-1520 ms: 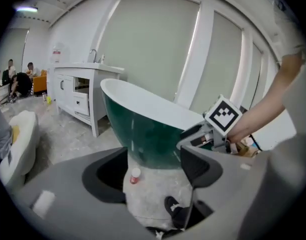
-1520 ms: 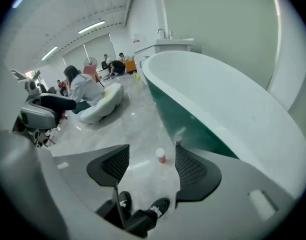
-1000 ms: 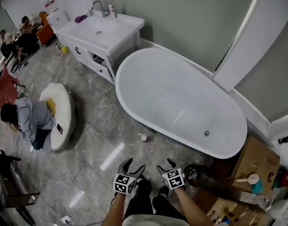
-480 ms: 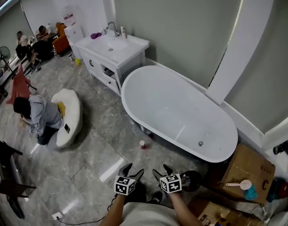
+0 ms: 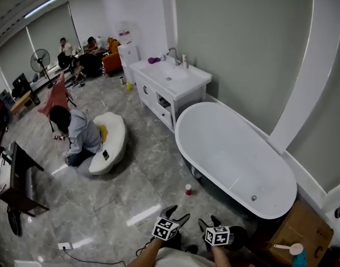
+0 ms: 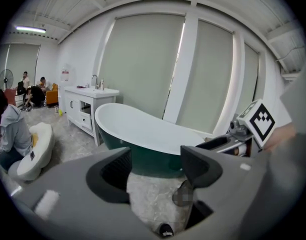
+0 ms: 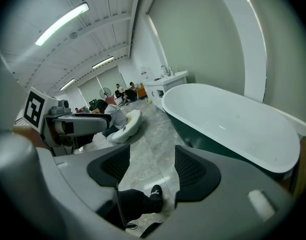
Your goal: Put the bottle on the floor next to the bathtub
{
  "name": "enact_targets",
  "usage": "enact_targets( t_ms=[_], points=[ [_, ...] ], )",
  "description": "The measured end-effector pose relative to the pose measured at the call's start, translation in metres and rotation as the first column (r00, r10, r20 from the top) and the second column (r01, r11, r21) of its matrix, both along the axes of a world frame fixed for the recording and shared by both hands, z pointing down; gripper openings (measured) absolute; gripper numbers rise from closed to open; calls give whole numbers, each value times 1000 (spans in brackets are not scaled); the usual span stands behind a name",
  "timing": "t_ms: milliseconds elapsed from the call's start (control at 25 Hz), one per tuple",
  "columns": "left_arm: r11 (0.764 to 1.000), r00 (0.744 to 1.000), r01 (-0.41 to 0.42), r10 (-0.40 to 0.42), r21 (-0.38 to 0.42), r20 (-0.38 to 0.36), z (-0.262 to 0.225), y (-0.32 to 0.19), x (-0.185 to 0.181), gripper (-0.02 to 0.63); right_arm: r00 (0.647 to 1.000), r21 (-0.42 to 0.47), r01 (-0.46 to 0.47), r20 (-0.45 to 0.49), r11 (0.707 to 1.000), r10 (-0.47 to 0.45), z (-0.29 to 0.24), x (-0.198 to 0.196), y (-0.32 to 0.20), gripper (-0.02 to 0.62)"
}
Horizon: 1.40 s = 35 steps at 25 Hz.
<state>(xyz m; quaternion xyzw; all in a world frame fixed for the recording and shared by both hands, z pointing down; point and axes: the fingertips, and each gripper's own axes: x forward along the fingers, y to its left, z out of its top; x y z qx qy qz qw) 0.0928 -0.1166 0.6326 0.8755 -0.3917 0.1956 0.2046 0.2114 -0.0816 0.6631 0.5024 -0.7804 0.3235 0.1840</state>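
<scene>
Head has lifted; bottle (image 5: 188, 189) stands beside bathtub (image 5: 231, 154); left gripper (image 5: 177, 214) and right gripper (image 5: 208, 221) gape apart, empty.

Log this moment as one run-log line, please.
left gripper: open, empty | right gripper: open, empty | bottle: on floor beside bathtub

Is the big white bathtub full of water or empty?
Empty. The white oval bathtub shows a bare white inside with no water, and its small drain is plainly visible.

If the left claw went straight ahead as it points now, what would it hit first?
Likely the bathtub, on its dark side, which shows through the gap of the open left claw. Only floor lies before it. Depth is unclear.
</scene>
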Motion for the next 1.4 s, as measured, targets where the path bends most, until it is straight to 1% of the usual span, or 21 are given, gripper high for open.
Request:
enact_targets(
  t_ms=[120, 240, 320, 440, 640, 800, 960, 1200, 1400],
  points=[
    [1000, 1000, 7, -7, 14, -9, -6, 3, 1, 359, 1000, 5, -4, 10, 1000, 4, -2, 1, 4, 282],
    [1000, 1000, 16, -16, 14, -2, -4, 8, -1, 359, 1000, 13, -10, 18, 1000, 10, -4, 3, 8, 282],
    [1000, 1000, 28, -28, 11, -7, -2, 10, -2, 359, 1000, 41, -23, 20, 999, 22, -8, 8, 8, 282],
    [998, 998, 56, -56, 10, -36, -4, 3, -2, 359, 999, 84, -38, 32, 996, 35, -16, 14, 5, 282],
    [996, 995, 81, -79, 27, -52, -7, -3, -8, 359, 999, 73, -8, 38, 997, 5, -15, 7, 10, 282],
    [999, 998, 51, -51, 9, -30, -2, 2, -5, 359, 999, 54, -21, 33, 998, 19, -13, 10, 16, 284],
    [999, 999, 38, -38, 0, 2, 2, 8, -6, 359, 999, 26, 1, 32, 1000, -1, -7, 4, 22, 284],
    [1000, 1000, 17, -17, -6, -10, 0, 8, 6, 359, 999, 31, -29, 29, 999, 28, -10, 14, 24, 284],
    [1000, 1000, 11, -11, -3, -16, 3, 21, 1, 359, 999, 41, -26, 27, 999, 25, -7, 7, 34, 282]
  ],
)
